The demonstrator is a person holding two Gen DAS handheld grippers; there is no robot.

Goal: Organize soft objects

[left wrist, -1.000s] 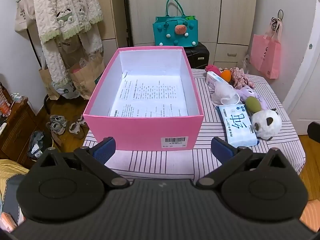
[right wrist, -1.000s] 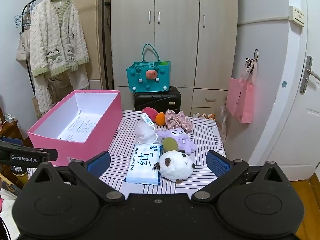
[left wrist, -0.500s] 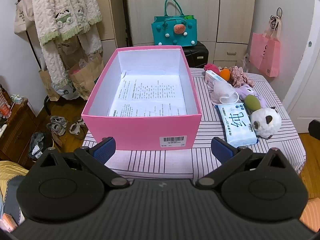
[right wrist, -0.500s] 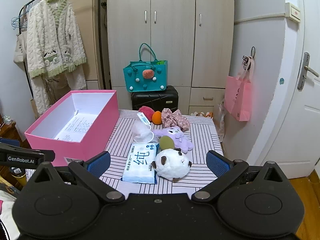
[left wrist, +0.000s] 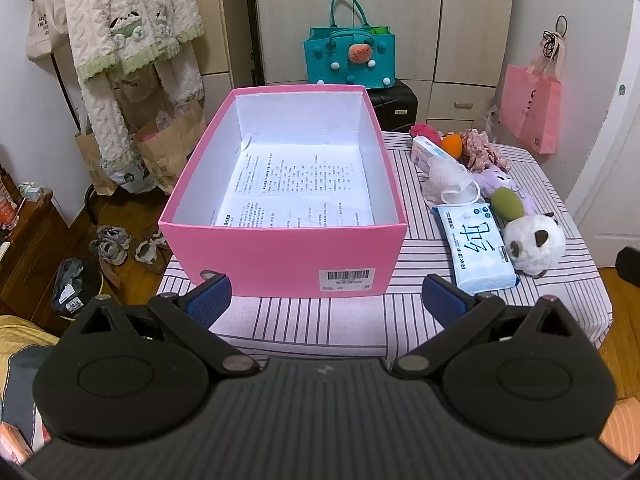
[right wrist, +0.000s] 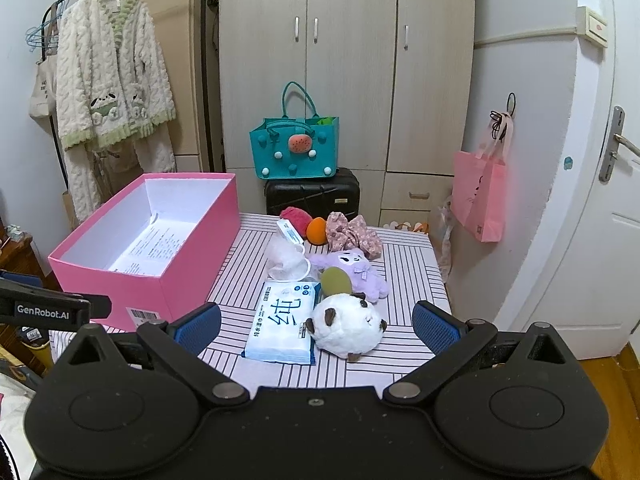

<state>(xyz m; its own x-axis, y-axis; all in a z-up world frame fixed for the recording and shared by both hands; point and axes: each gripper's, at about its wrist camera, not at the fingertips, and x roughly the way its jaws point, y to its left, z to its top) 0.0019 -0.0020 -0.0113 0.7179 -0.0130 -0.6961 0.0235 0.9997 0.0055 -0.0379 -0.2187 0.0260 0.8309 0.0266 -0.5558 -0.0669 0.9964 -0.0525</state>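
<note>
Pink box (left wrist: 280,256), one, centre frame — two plush toys (right wrist: 346,330) lower right; we hold left gripper (left wrist: 326,300) and right gripper (right wrist: 316,326) spread, empty.

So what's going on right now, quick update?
Left gripper open, empty, facing pink box. Right gripper open, empty, above panda plush. Box holds only paper. Nothing in the way.

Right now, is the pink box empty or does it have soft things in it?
No soft things yet: the pink box is open on top and holds only printed paper sheets lying flat on its bottom.
</note>
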